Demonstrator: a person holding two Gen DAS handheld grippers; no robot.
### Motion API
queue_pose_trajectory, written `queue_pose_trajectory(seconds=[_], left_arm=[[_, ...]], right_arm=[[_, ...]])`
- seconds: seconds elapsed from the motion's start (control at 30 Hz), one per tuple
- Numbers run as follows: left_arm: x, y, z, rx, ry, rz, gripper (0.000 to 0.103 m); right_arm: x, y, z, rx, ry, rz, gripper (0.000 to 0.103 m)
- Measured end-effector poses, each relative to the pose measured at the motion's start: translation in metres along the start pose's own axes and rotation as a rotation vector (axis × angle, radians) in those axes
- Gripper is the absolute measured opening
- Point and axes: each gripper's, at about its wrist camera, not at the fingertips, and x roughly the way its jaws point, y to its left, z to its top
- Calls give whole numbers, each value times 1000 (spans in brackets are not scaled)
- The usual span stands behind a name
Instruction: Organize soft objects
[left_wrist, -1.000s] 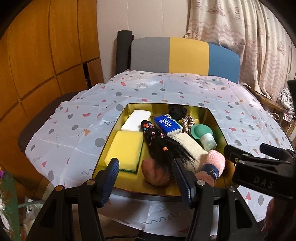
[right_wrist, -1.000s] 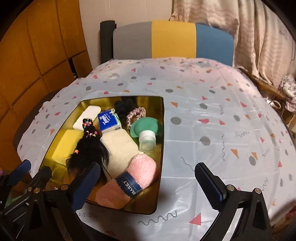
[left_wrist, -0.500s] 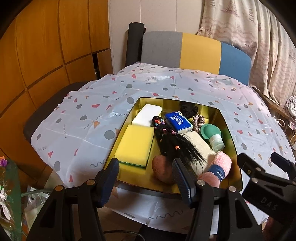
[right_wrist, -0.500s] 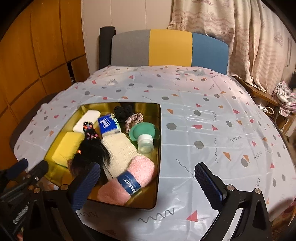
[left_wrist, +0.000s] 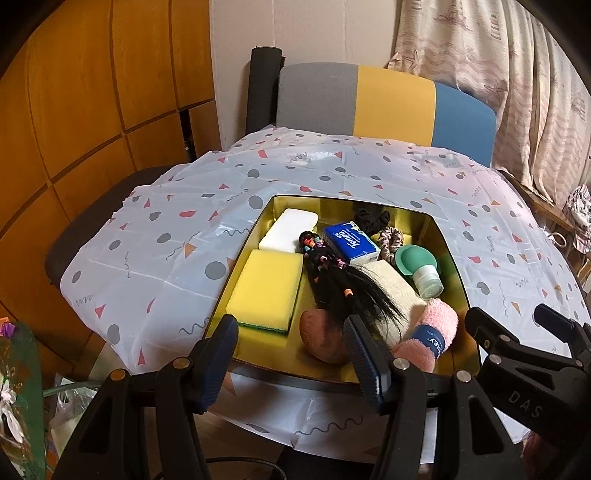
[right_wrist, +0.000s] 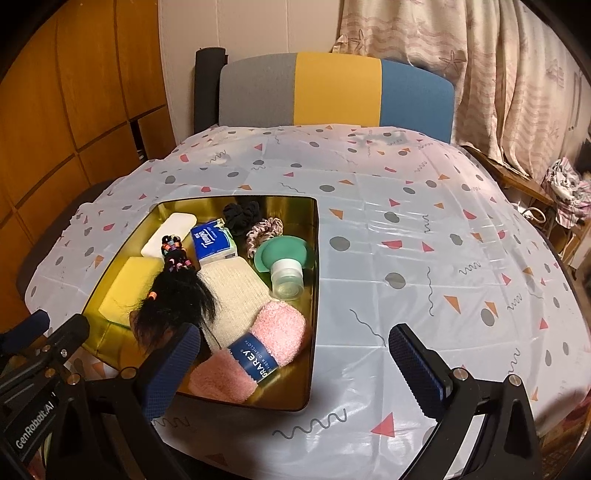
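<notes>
Soft objects fill a gold tray near the left front edge of the surface: a yellow sponge, white sponge, tissue pack, beaded black hairpiece, beige cloth, pink dishcloth roll, scrunchies and a green bottle. The left claw and right claw hang released over the tray's near edge, grasping nothing.

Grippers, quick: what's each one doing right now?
Left gripper: open, holding nothing.
Right gripper: open, holding nothing.
</notes>
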Motion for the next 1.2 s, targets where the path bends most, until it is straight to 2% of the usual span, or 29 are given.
queue_pose_trajectory(seconds=[1.2], left_arm=[[4, -5, -5, 46, 16, 24, 60]], right_arm=[[4, 1, -1, 7, 23, 17, 103]])
